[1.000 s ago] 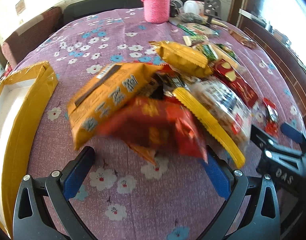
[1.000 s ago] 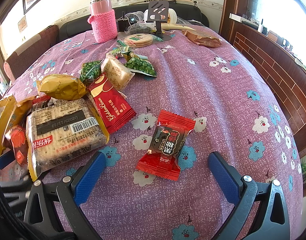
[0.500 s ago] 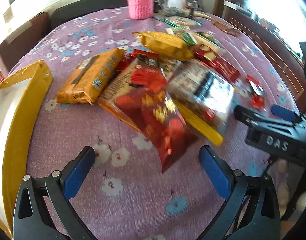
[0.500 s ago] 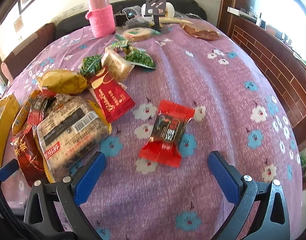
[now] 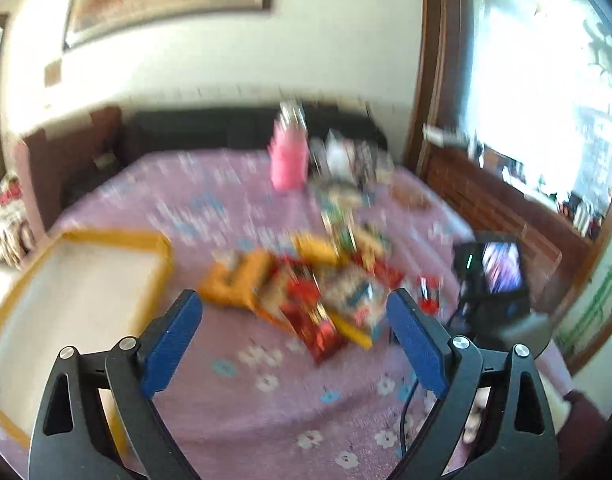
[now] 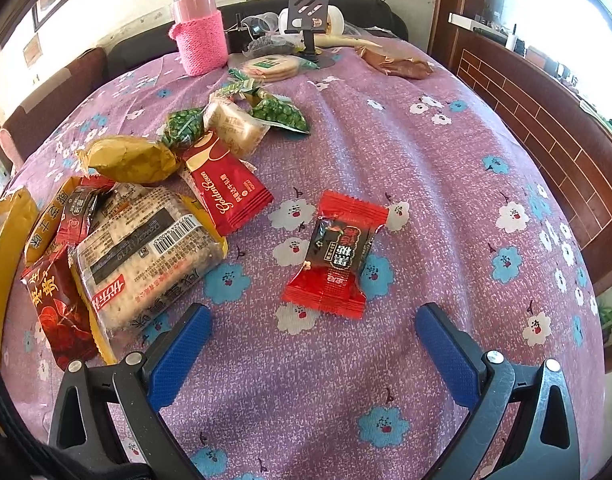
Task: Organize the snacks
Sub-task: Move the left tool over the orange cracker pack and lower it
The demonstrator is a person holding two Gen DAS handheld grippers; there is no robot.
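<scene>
The left wrist view is blurred. My left gripper hangs above the table with nothing between its jaws, which are closing. Beyond it lies the snack pile, a dark red packet nearest. The yellow-rimmed box stands at the left. My right gripper is open and low over the cloth. A red candy packet lies just ahead of its fingertips, apart from them. Left of it sit a cracker pack, a red biscuit packet, a gold packet and a dark red packet.
A pink flask, a phone stand and a round biscuit pack stand at the table's far edge. Green pea bags lie mid-table. The box rim shows at the left. Wood panelling runs along the right.
The left gripper has pulled back and up from the pile and tilted upward. The dark red packet, between its jaws a second ago, lies on the table. The right gripper has stayed put.
</scene>
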